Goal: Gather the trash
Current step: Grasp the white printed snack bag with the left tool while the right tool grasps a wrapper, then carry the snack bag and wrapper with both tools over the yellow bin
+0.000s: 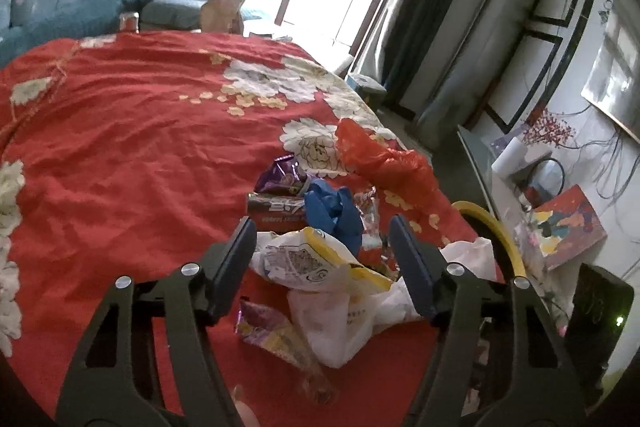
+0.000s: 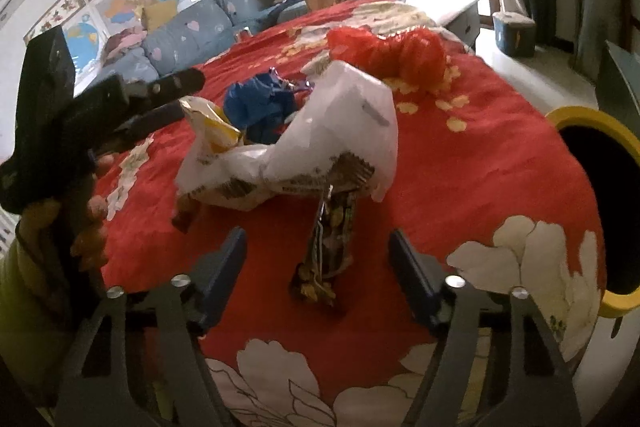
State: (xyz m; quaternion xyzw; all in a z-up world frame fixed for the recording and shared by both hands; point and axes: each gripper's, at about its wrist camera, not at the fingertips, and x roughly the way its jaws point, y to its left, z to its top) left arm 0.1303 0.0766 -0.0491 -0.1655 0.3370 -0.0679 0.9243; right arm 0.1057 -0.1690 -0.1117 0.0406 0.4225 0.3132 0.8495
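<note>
The left gripper (image 1: 323, 227) straddled the crumpled white-and-yellow plastic wrapper (image 1: 320, 259) on the red floral bedspread (image 1: 120, 147), fingers apart, nothing clamped; the right gripper (image 2: 318, 239) hung unclenched around a dark foil wrapper (image 2: 328, 247), seemingly poised for pickup.

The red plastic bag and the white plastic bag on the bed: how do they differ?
The red plastic bag lies farther back near the bed's edge, apart from the pile; the white plastic bag sits in the pile, partly covering wrappers. The red plastic bag is translucent and plain; the white plastic bag is opaque with print. Both are crumpled.
</note>
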